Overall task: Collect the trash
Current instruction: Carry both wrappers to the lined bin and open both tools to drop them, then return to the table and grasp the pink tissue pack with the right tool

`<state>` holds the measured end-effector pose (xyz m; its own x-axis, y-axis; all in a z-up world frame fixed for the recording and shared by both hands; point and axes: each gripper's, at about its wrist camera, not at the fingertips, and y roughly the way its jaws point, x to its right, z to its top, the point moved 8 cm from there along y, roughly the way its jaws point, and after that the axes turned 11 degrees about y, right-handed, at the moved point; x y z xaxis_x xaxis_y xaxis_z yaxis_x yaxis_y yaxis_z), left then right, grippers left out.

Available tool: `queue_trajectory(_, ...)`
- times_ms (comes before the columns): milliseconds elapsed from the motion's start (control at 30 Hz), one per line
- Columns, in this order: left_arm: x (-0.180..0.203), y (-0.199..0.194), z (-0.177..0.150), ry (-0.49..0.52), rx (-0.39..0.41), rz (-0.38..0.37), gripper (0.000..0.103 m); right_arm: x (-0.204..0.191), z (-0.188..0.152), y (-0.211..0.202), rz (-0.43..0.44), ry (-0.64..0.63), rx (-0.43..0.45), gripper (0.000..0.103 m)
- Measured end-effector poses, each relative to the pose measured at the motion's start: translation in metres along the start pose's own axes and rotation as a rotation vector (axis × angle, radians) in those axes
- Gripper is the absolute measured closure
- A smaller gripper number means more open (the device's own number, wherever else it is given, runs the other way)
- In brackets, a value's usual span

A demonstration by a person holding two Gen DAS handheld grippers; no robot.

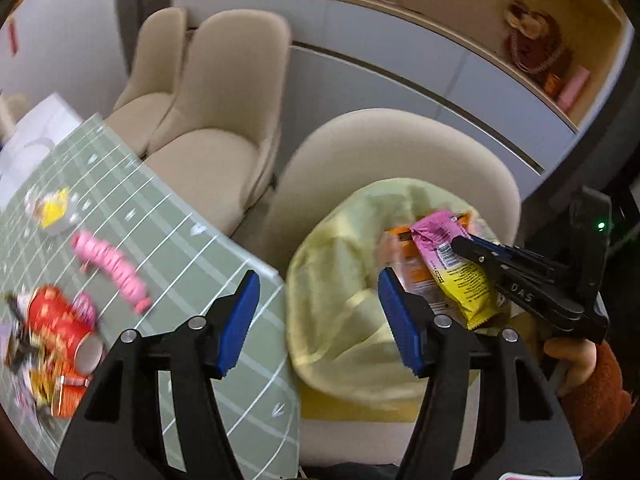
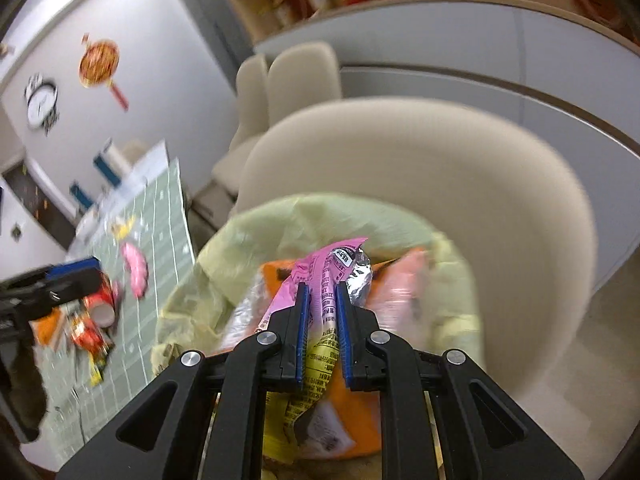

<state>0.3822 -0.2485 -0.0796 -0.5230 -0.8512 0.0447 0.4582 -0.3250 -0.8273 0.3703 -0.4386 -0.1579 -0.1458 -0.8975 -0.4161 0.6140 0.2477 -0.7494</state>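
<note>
the right gripper (image 2: pixel 322 312) pinches a pink-and-yellow foil snack wrapper (image 2: pixel 320 300) over the pale yellow-green plastic bag (image 1: pixel 340 280) on the beige chair seat to drop it in, while the left gripper (image 1: pixel 318 312) gapes wide and empty by the table's edge (image 1: pixel 256 264).

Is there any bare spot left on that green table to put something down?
Yes. The green table is bare along its edge nearest the beige chairs, beyond the pink bottle, and at the near corner by the yellow bag. It is crowded around the red can and the wrappers heaped beside it.
</note>
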Motion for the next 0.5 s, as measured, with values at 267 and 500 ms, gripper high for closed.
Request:
queue_trajectory(267, -0.046, -0.01, -0.042, -0.132, -0.034, 0.045, 0.044, -0.003, -0.038, 0.032, -0.132, -0.143, -0.163, 0.089)
queue_trajectory(500, -0.073, -0.031, -0.065, -0.159, 0.009, 0.051, 0.044, -0.008, -0.032, 0.008, -0.094, -0.06, -0.049, 0.072)
